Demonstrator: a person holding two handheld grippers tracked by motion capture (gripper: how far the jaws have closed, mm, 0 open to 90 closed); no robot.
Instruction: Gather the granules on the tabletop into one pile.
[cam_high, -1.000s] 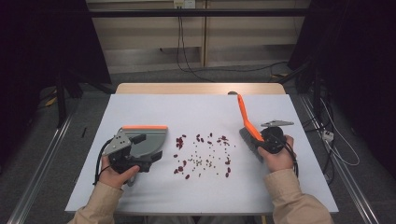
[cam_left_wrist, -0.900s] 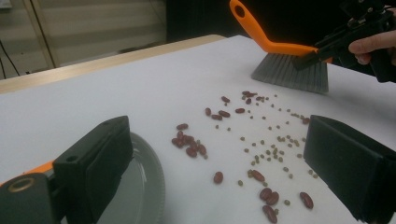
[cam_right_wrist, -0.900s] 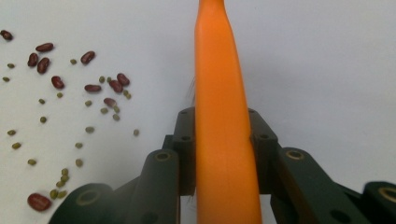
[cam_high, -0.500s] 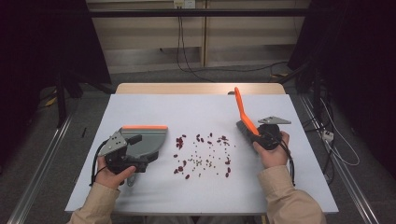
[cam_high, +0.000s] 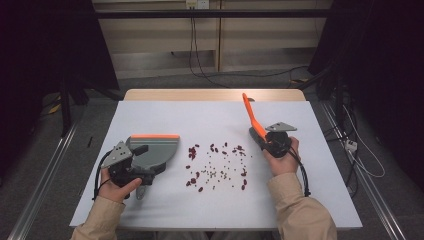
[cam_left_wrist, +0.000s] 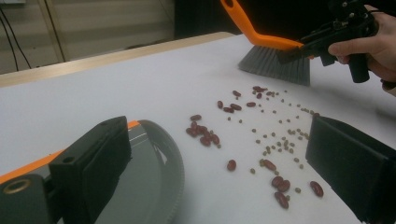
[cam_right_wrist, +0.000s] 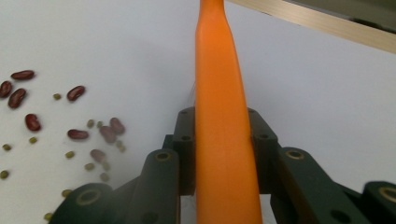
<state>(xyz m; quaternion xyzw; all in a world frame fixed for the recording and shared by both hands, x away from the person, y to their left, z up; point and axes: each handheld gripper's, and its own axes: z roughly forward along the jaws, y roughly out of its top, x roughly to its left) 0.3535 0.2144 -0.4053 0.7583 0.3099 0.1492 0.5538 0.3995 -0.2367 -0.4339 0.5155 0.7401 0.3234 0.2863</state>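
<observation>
Red beans and small green beans (cam_high: 217, 161) (cam_left_wrist: 261, 135) (cam_right_wrist: 70, 126) lie scattered mid-table. My right gripper (cam_high: 267, 137) (cam_right_wrist: 223, 140) is shut on the orange handle of a brush (cam_high: 251, 116) (cam_right_wrist: 219, 70). The brush's grey bristles (cam_left_wrist: 275, 63) touch the table just right of the beans. A grey dustpan (cam_high: 155, 150) (cam_left_wrist: 149, 186) with an orange edge lies left of the beans. My left gripper (cam_high: 147, 161) (cam_left_wrist: 219, 140) rests over the dustpan with its jaws wide apart. One jaw is beside the pan's wall and the other hangs free over the beans.
The white tabletop (cam_high: 200, 117) ends in a wooden strip (cam_high: 215, 95) at the far side. Cables (cam_high: 350, 147) trail on the floor to the right, and dark stands rise at both sides.
My right hand has carried the brush left and slightly down, toward the beans. The left hand and the dustpan have stayed put.
</observation>
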